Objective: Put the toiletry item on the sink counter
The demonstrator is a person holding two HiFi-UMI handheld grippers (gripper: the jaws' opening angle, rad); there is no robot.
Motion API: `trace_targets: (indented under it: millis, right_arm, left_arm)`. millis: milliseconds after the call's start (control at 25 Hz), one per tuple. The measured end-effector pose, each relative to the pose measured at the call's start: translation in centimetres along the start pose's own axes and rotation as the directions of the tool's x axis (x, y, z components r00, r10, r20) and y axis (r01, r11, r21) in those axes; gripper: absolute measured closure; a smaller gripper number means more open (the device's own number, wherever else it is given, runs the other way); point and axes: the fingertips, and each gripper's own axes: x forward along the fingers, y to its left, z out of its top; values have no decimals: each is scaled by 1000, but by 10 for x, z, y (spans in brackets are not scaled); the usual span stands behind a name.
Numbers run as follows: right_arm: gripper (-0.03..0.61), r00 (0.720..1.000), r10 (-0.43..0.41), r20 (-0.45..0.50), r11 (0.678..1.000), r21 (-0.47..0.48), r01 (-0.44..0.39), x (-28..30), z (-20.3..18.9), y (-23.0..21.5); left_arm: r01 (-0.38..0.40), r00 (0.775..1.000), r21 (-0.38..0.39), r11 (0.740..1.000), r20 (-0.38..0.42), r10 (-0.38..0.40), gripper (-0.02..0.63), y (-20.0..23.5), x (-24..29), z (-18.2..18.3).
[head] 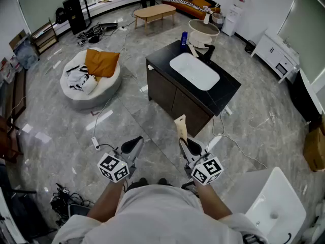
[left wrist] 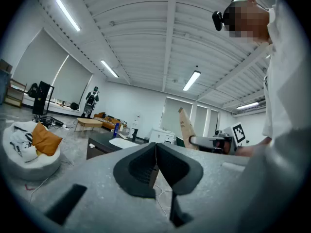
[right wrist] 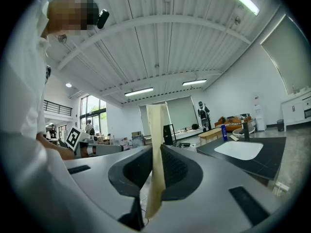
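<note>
My right gripper [head: 187, 145] is shut on a flat beige toiletry tube [head: 181, 126] that sticks up and forward out of its jaws; in the right gripper view the tube [right wrist: 156, 149] stands upright between the closed jaws of the right gripper [right wrist: 156, 171]. My left gripper [head: 133, 145] is shut with nothing in it, its jaws [left wrist: 155, 166] pressed together. The black sink counter [head: 228, 91] with a white basin [head: 194, 70] stands ahead of me, a step or two away. From the left gripper view the tube [left wrist: 185, 128] shows to the right.
On the counter's far end stand a blue bottle [head: 184, 37] and a black faucet [head: 208, 51]. A white beanbag [head: 111, 89] with an orange cushion [head: 101, 63] lies to the left. A white cable [head: 103, 117] runs over the grey floor. A white basin [head: 274, 207] sits at lower right.
</note>
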Motion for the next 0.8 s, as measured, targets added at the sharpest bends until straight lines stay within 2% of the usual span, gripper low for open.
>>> trace_targets:
  millis: [480,800]
  right_arm:
    - [535,1000,-14,6,998,54,14,-28,-7,-17]
    - [535,1000,-1,12,993,117,0,-28,-22,-27]
  left_arm:
    - [-13,1000,-7,1000,2,13,595,-21,12,-6]
    - [-66,997,-27,997,-45,65,595,-15,1,-24]
